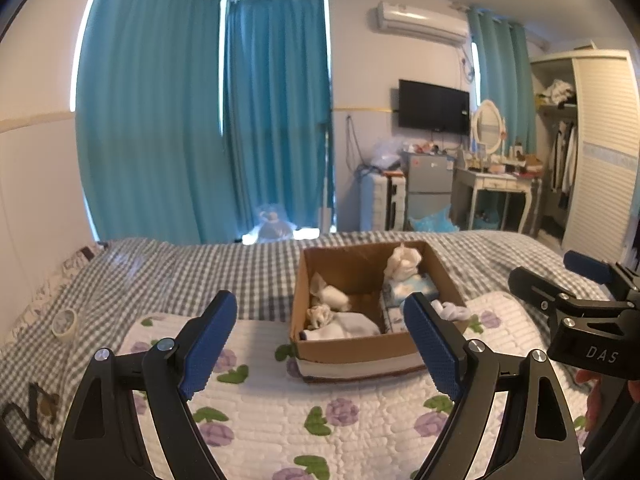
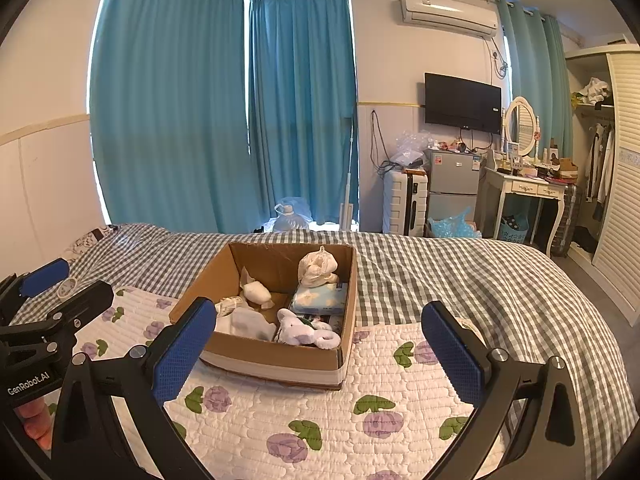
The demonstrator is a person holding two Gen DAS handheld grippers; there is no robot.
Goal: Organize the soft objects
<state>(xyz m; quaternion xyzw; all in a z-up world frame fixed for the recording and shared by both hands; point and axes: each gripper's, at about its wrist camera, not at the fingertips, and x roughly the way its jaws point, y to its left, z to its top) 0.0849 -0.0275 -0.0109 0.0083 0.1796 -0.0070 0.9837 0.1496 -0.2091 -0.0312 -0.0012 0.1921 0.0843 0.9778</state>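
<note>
A cardboard box (image 1: 352, 354) (image 2: 276, 354) sits on the flowered quilt in the middle of the bed. Inside it lie a pale purple plush toy (image 2: 308, 332), a white cloth (image 2: 248, 322), a cream plush (image 2: 256, 292), a tied cream bag (image 2: 318, 268) and a blue tissue pack (image 2: 320, 298). My left gripper (image 1: 324, 344) hovers just short of the box, wide open with nothing between its blue pads. My right gripper (image 2: 320, 354) hangs before the box too, open and empty. Each gripper shows at the edge of the other's view.
A tape roll (image 1: 64, 323) lies on the checked bedsheet (image 2: 460, 272) at the left. Beyond the bed stand teal curtains (image 2: 224, 112), a small fridge (image 2: 452, 184), a dressing table (image 2: 524, 192) and an open wardrobe (image 2: 612, 160) on the right.
</note>
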